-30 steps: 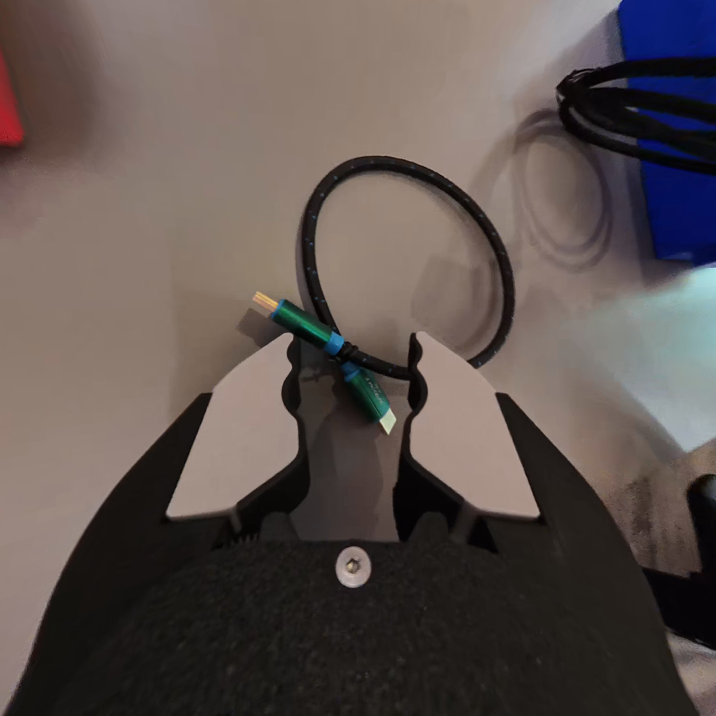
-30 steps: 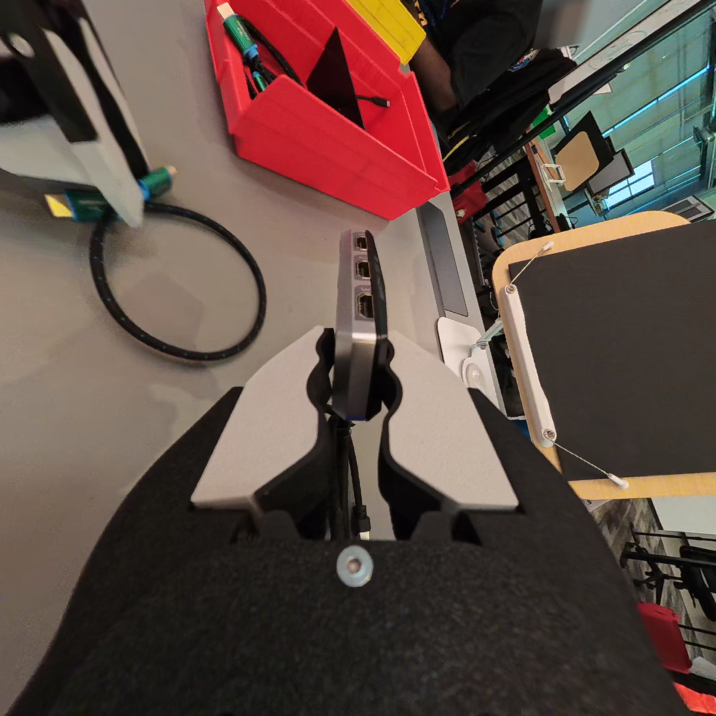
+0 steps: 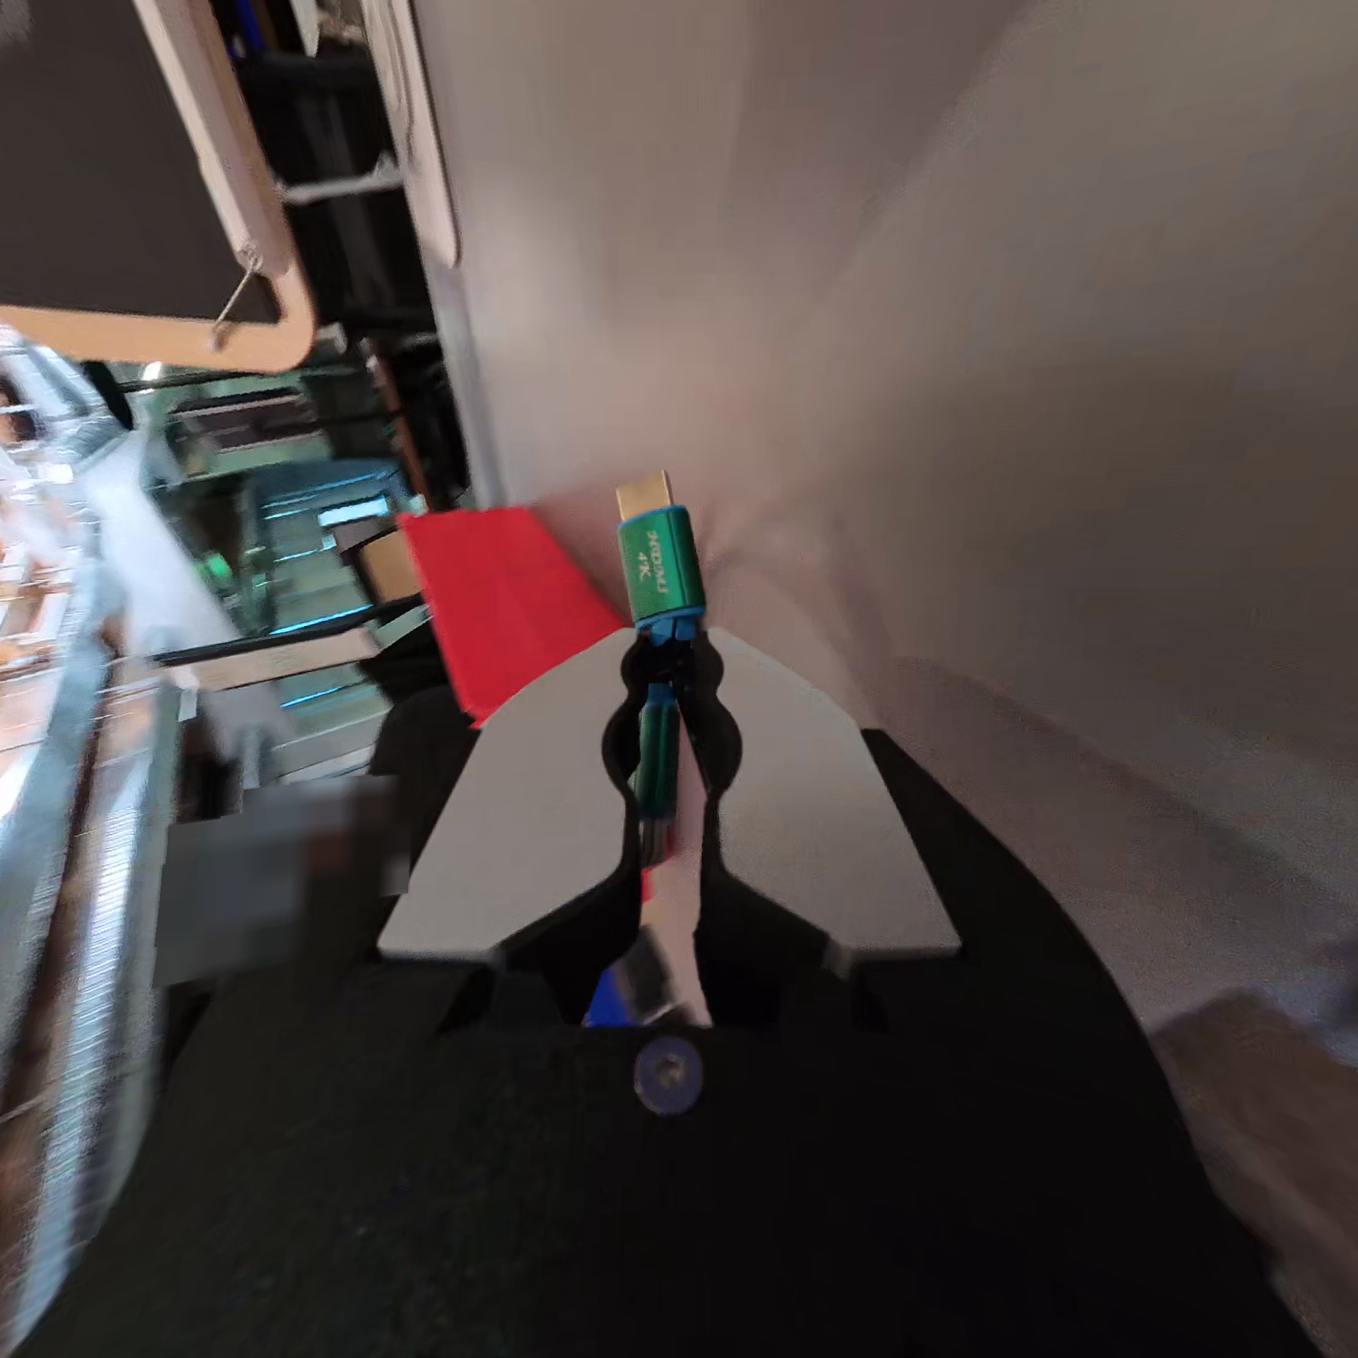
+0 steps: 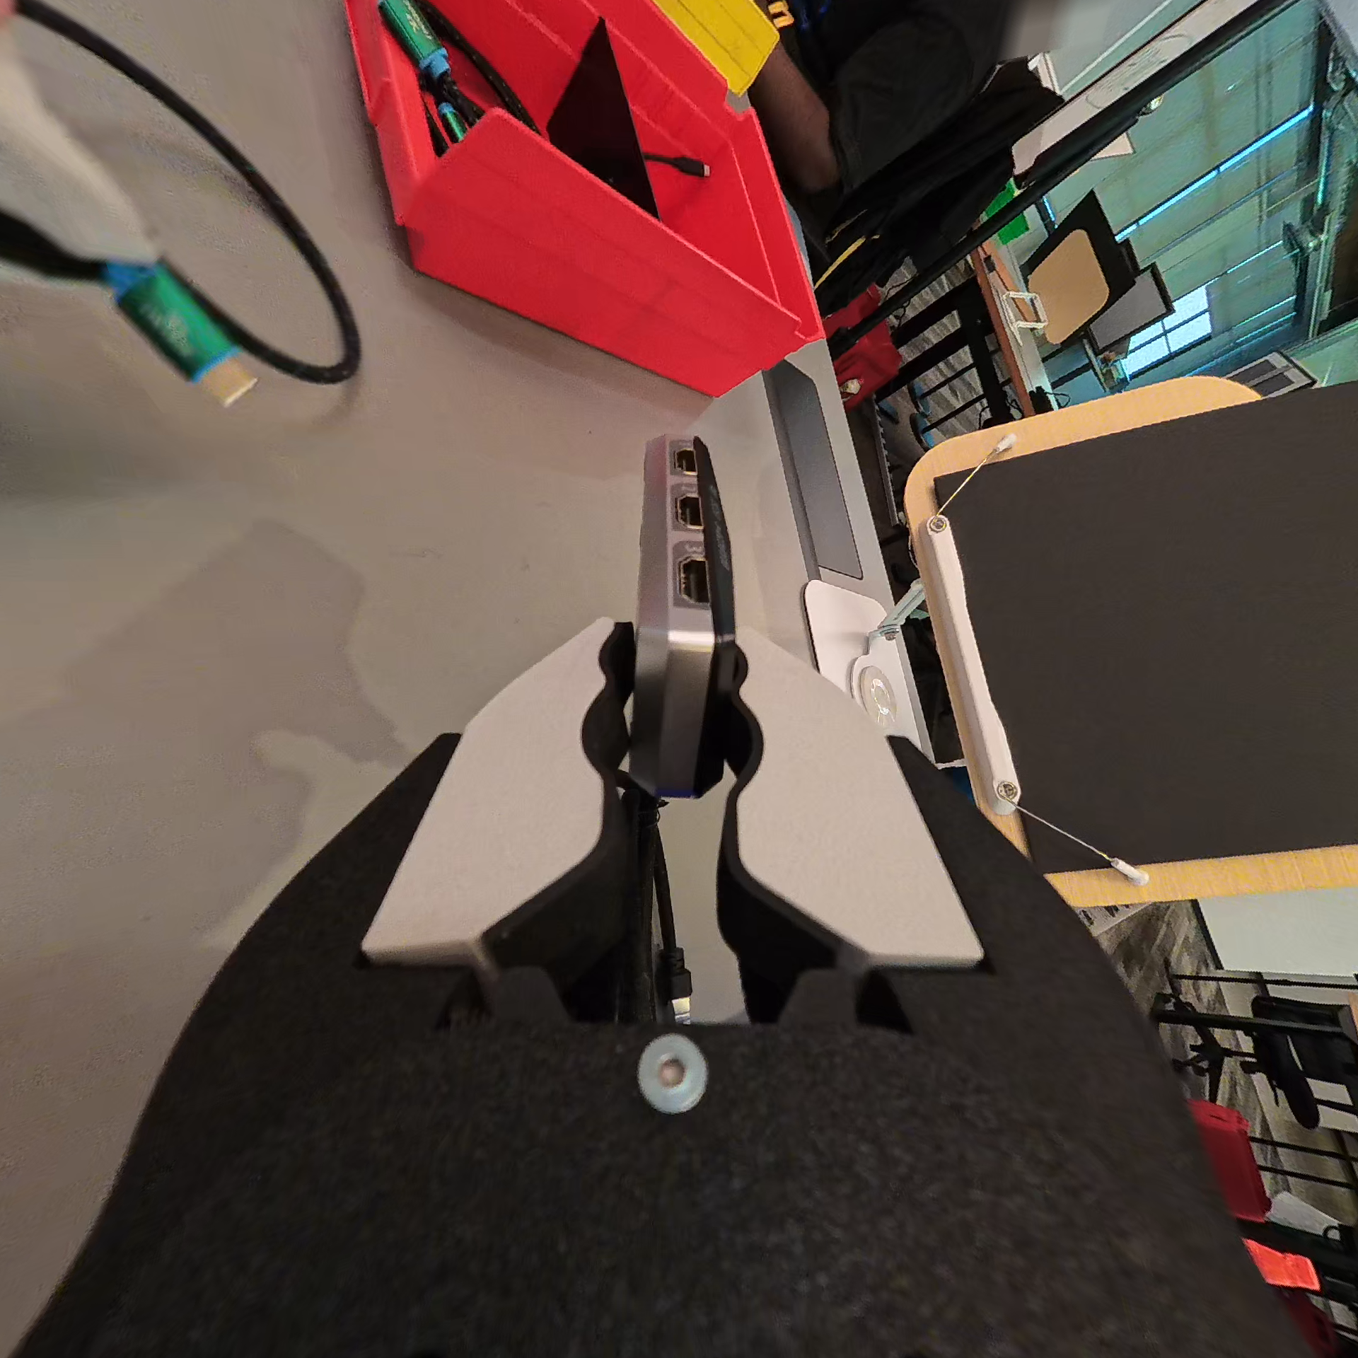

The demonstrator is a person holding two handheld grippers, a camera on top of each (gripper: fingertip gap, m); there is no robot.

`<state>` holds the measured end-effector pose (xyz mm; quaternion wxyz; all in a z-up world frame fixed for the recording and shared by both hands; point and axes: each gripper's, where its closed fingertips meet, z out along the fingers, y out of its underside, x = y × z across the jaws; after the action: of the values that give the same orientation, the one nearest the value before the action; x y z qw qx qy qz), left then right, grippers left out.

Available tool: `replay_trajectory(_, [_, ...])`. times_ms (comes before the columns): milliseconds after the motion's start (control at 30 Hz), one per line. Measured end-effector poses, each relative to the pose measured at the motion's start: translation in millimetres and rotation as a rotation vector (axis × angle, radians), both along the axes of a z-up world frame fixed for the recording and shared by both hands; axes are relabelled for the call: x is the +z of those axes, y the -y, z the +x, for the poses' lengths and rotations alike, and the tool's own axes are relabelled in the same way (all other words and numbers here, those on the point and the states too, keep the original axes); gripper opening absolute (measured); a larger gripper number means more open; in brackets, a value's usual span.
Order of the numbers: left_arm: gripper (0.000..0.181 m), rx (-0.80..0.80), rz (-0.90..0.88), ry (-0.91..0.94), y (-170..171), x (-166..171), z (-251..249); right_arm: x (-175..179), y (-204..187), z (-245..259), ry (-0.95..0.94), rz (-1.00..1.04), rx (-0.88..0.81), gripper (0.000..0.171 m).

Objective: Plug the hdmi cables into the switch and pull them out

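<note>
Left tongs [image 3: 672,647] closed tight on the cable just behind a green plug [image 3: 660,564], at its blue collar. Plug pointing forward past the tips, gold end free, lifted clear of the grey bench [image 3: 955,367]. Second green plug [image 3: 656,764] of the same cable visible lower in the gap between the fingers. Left wrist view much blurred; red bin [image 3: 507,595] just behind the plug.

Right tongs [image 4: 680,661] closed on the grey switch [image 4: 672,691], held on its edge above the bench, near the bench's far edge. Three ports in a row on the narrow face turned toward the left side, all of them empty. Thin black cord [image 4: 665,918] hanging from the near end of the switch, down between the fingers.

In the right wrist view, the held plug in the upper left, in the air, gold end aimed toward the switch but well apart from it; black cable loop [image 4: 309,242] curving behind. More cables with green plugs [image 4: 426,44] lying in the bin at the far edge.
</note>
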<state>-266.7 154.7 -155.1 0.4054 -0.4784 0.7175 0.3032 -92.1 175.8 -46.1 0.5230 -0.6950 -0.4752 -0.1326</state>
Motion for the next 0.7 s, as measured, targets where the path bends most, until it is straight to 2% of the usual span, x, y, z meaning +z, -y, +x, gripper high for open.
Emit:
replay_trajectory(133, [0.011,0.000,-0.362,0.228,45,-20,22,-2,-1,-1,0.002,-0.005,-0.001,0.022])
replay_trajectory(267, [0.017,0.047,-0.576,0.384,54,-34,26,-4,-1,-2,0.007,-0.009,0.002,0.022])
replay_trajectory(467, [0.040,0.050,-0.575,0.454,45,-30,28,-7,-3,-3,0.006,-0.016,0.006,0.022])
replay_trajectory(600, [0.040,0.042,-0.587,0.452,41,-27,34,-7,-3,-2,0.002,-0.017,0.006,0.022])
replay_trajectory(700, [0.040,0.091,-0.569,0.356,30,-38,28,-6,-3,-1,0.002,-0.016,0.003,0.022])
